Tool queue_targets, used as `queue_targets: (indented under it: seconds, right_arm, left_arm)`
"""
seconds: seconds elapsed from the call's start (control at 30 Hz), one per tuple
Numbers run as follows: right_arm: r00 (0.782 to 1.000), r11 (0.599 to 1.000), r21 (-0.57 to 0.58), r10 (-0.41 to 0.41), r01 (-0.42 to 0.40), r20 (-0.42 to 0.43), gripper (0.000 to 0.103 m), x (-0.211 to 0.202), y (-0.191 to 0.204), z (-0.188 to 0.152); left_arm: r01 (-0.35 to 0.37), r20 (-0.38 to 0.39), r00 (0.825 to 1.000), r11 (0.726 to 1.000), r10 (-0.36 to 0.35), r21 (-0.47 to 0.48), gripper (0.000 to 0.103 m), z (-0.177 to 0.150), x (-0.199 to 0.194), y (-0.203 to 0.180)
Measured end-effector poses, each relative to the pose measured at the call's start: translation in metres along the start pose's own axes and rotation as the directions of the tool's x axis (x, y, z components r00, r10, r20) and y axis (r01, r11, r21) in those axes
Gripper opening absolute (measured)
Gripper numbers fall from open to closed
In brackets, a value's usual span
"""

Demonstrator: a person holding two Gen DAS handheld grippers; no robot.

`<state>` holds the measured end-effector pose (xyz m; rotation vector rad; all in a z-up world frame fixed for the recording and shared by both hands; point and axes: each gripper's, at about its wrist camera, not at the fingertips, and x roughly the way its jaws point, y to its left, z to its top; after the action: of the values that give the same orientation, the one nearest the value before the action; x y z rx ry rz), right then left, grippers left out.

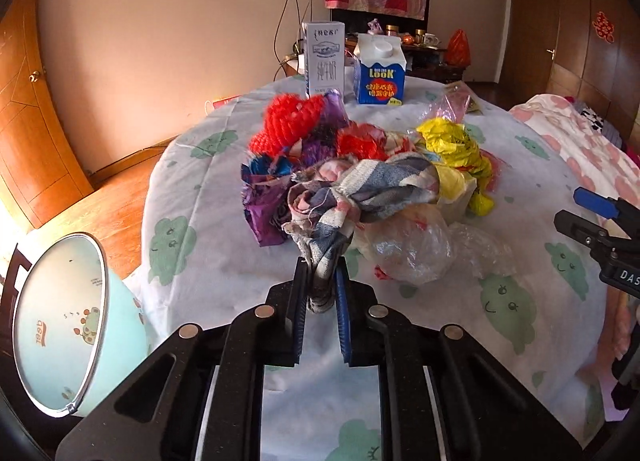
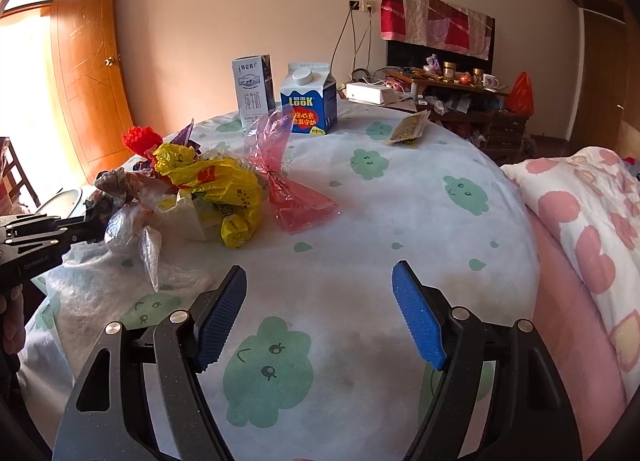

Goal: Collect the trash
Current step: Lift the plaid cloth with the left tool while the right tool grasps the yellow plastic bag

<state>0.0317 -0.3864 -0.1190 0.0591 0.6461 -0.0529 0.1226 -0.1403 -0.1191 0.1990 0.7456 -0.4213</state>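
The left hand-held gripper [image 1: 321, 293] pinches a tail of the plaid cloth [image 1: 360, 189], which lies on the bed [image 1: 520, 341] in a heap with a yellow bag [image 1: 456, 145] and clear plastic [image 1: 416, 249]. The right hand-held gripper [image 2: 320, 313] hovers spread over bare sheet. A pale blue bin [image 1: 60, 325] sits tilted at the bed's left edge.

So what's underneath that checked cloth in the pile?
The checked cloth lies over purple foil wrappers and a clear plastic bag; its tail is pinched in the left gripper. Anything deeper is covered.
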Motion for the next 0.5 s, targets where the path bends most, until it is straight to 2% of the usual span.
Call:
queue_targets:
  seconds: [0.2,0.3,0.43,0.5]
  right_arm:
    - [1.000,0.999,-0.042,0.018,-0.017,0.013,0.075,0.001,0.019,0.013]
    - [1.000,0.997,-0.077,0.025,-0.026,-0.015,0.073,0.013,0.032,0.023]
    - [0.997,0.994,-0.099,0.035,-0.042,-0.075,0.061,0.032,0.044,0.037]
    - [0.995,0.994,-0.106,0.025,-0.035,-0.093,0.060,0.042,0.048,0.044]
  left_arm:
    - [-0.047,0.052,0.997,0.998,0.049,-0.034,0.013,0.001,-0.031,0.026]
    - [-0.083,0.066,0.994,0.996,0.086,-0.044,0.013,-0.001,-0.039,0.038]
    - [-0.116,0.052,0.991,0.991,0.120,-0.069,0.013,-0.008,-0.042,0.056]
    - [-0.130,0.043,0.990,0.989,0.134,-0.077,0.013,-0.013,-0.043,0.064]
